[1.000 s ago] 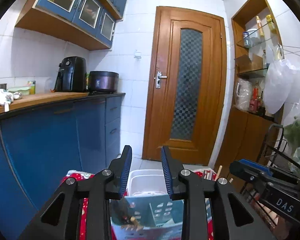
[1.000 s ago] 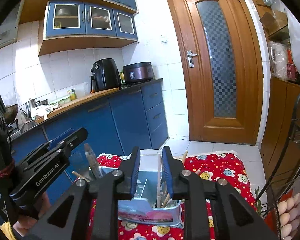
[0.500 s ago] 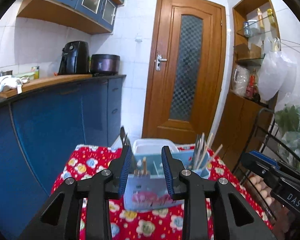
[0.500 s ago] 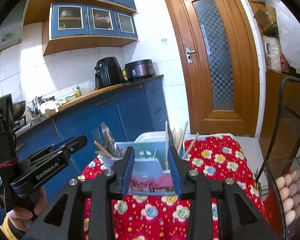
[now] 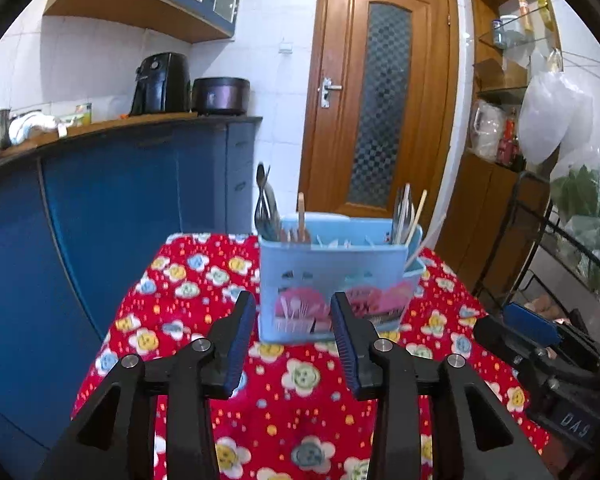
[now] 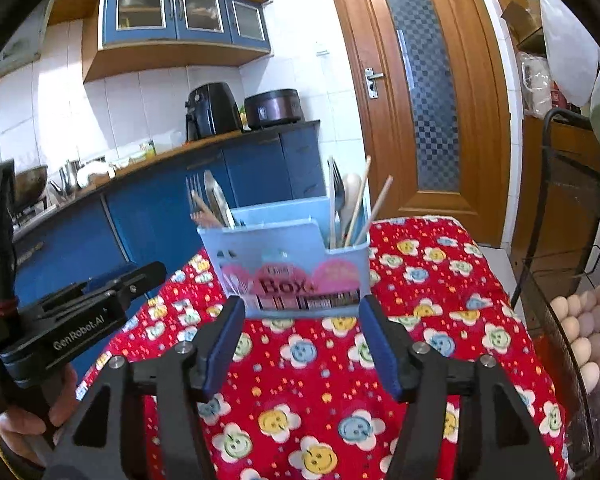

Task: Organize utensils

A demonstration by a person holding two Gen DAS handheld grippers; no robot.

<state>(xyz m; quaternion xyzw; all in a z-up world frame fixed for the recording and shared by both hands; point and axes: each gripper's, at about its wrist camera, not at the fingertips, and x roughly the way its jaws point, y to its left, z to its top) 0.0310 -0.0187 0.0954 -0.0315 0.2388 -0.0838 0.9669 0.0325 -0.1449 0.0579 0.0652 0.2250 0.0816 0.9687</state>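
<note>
A light blue utensil box (image 5: 332, 276) stands upright on the red flowered tablecloth (image 5: 300, 392); it also shows in the right wrist view (image 6: 292, 264). Spoons and forks (image 5: 266, 208) stand in its left compartment, chopsticks and cutlery (image 5: 406, 212) in its right one (image 6: 352, 204). My left gripper (image 5: 294, 344) is open and empty, a short way in front of the box. My right gripper (image 6: 302, 344) is open and empty, also in front of it. Nothing lies loose on the cloth.
Blue kitchen cabinets (image 5: 120, 208) with a worktop run along the left. A wooden door (image 5: 384, 92) is behind the table. A black wire rack (image 6: 572, 240) with eggs (image 6: 584, 332) stands at the right. The other gripper's body (image 6: 80, 312) is at left.
Both grippers have drawn back and up from the box, which now stands free in front of them. The right jaws have opened wider. The box has not moved.
</note>
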